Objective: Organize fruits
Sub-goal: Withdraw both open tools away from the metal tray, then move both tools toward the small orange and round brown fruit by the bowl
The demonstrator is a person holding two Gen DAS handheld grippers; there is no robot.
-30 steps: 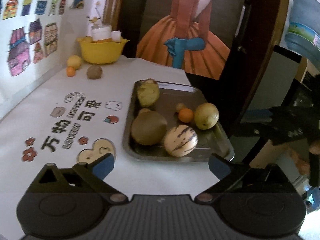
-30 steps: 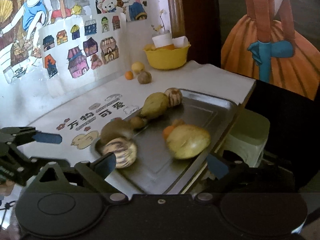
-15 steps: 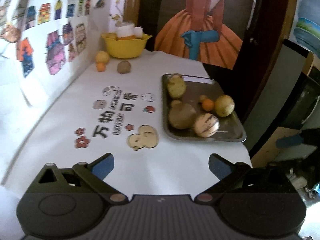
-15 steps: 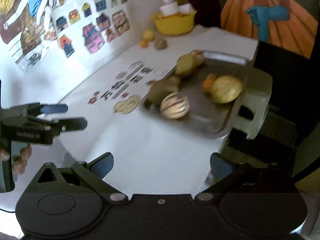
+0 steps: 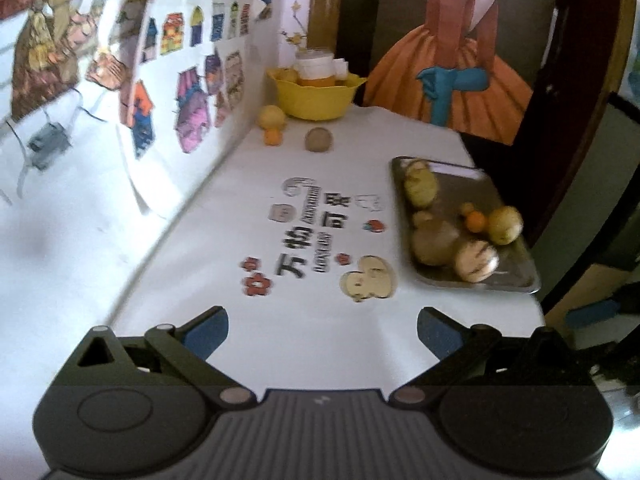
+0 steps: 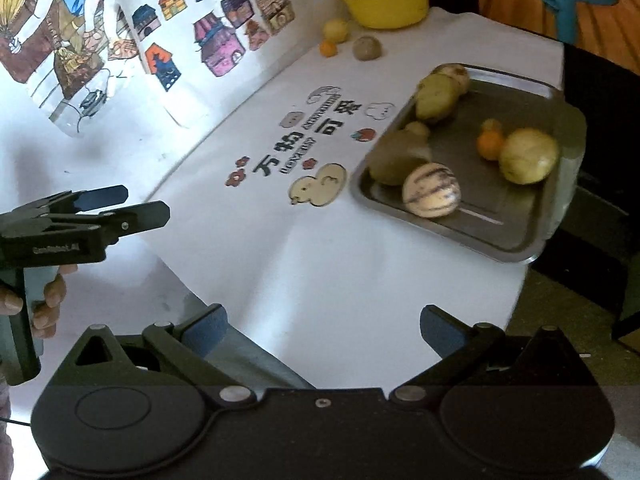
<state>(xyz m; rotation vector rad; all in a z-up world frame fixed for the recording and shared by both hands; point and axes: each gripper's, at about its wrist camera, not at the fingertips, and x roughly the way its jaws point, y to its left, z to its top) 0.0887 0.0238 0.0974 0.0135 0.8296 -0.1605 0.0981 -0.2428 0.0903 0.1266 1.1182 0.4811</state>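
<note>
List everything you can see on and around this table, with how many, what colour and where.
Metal tray: one, grey, right side of the table.
Striped round fruit: one, cream with dark stripes, near end of tray.
Yellow round fruit: one, tray's right side.
Small orange fruit: one, touching the yellow one.
Brown-green fruits: several, tray's left side, count unclear.
Yellow plastic bowl: one, far end, holding white cups.
Loose fruits: three, yellow, orange, brown, on the table near the bowl.
White tablecloth: one, printed with cartoons.
Left gripper: open, empty.
Right gripper: open, empty.
</note>
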